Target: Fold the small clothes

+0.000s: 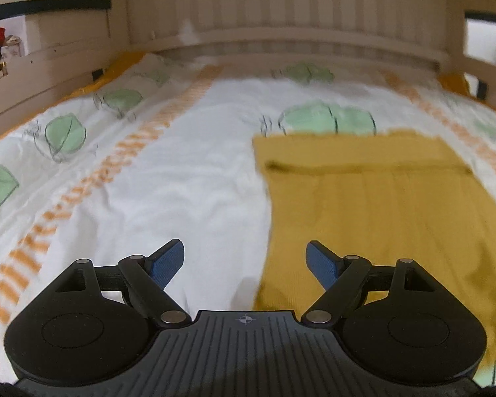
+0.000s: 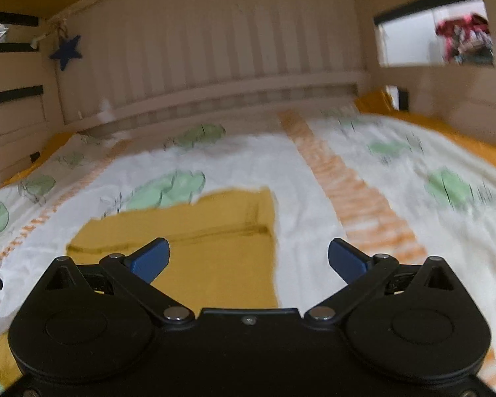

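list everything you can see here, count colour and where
garment: 1, mustard yellow, lying flat on the bedspread, a fold line across its far part
bedspread: 1, white with green leaves and orange stripes, covering the bed
sheet: 1, yellow, showing at the bed's edges
headboard: 1, pale slatted wood, at the far end of the bed
star: 1, dark blue, hanging at the headboard's left corner
clutter: red and mixed, blurred, seen through the opening on the right
left gripper: 1, black with blue pads, open, empty, above the garment's left edge
right gripper: 1, black with blue pads, open, empty, above the garment's right edge
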Tool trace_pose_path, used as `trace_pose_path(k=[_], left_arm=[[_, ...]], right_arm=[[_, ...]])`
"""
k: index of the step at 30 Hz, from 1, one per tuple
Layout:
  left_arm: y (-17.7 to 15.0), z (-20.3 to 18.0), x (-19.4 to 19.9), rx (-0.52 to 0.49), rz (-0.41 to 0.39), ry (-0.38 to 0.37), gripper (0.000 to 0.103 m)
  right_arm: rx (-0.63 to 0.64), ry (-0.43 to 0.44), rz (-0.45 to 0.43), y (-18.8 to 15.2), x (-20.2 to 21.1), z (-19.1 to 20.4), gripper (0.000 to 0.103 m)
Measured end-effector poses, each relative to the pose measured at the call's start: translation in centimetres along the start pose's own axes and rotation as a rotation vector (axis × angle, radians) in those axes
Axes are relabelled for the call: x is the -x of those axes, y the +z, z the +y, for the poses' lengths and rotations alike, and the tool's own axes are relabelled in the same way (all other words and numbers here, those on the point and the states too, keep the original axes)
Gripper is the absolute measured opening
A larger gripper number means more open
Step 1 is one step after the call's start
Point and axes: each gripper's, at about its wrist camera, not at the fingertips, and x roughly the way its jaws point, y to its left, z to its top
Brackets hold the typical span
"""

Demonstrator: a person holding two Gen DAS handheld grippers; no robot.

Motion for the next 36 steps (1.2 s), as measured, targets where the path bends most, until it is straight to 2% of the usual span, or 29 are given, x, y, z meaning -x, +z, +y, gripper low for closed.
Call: trace_pose_path(k=[4,7,13,20,25,30,36], left_arm=[[-2.5,0.5,1.2,-0.008,0.056,-0.026,0.081],[-3.6,0.8,1.9,0.017,0.097,-0.045,0.081],[-4.6,1.6,2.7,0.067,0.126,-0.068,0.081],[-5.5,1.7,1.8,0.078,0.182,-0.056,0.081],[-6.0,1.6,0.9,0.076,0.224,-0.067,0.081],[-6.2,1.2,0.5,0.059,0.229,-0.074,0.081],[-6.1,1.3,0.1,0.071,0.231,-0.084,0.081]], right_arm=[[-0.008,-0.038,0.052,-1.7,1.6,-0.5,0.102],[-0.067,-0.038,0.074,-2.1,2.4,-1.2,0.102],[-0.184,-0.023,0.144,-3.6,3.3,-2.4,0.102],[-0.135,-0.054,0.227,-5.4,3.1,-2.1,0.102],[-0.156,-0.090,0.326,-6.9,2.2,-2.7,0.102],[-0.219,-0.056,0.393,-8.0,1.2,-3.2,0.102],[-0.203,-0.018,0.414,-8.5,0.8,-2.4,0.103]])
